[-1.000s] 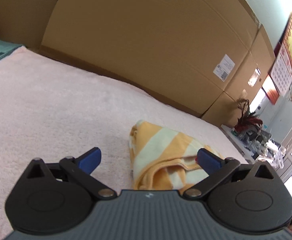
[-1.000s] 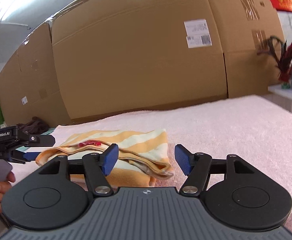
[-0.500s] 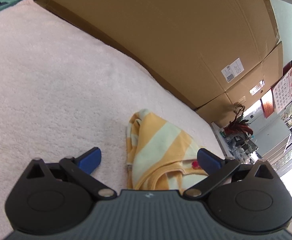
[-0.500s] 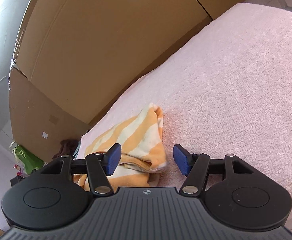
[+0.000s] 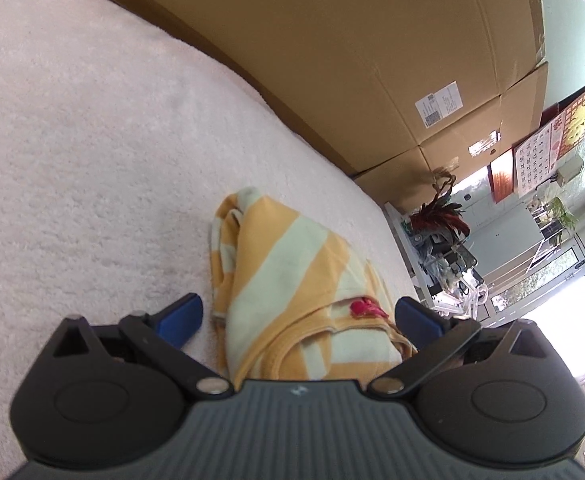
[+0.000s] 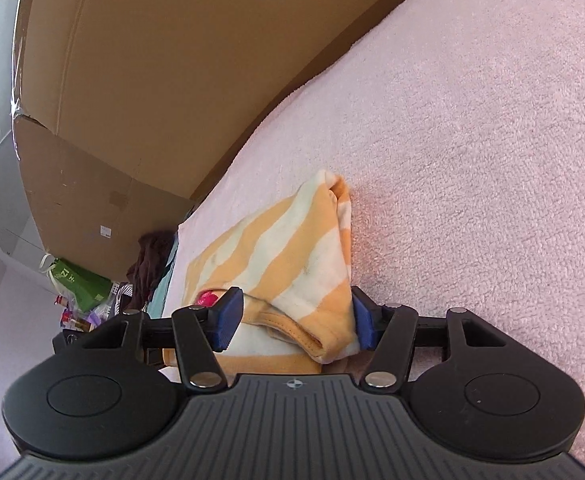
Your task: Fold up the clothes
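Striped shirt (image 5: 292, 280) is bunched up on the pink blanket (image 5: 92, 140). Left claw (image 5: 298, 314) is spread wide either side of it. Right claw (image 6: 294, 318) has been closing, shirt edge between its pads; can't tell if it's pinching yet.

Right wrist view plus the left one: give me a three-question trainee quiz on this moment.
1. True or false: the striped garment hangs in the air.
2. The garment's stripes are: A) blue and grey B) orange and cream C) green and black
3. What stands behind the pink blanket?

Key: 1 false, it lies on the blanket; 2 B; 3 large cardboard boxes.
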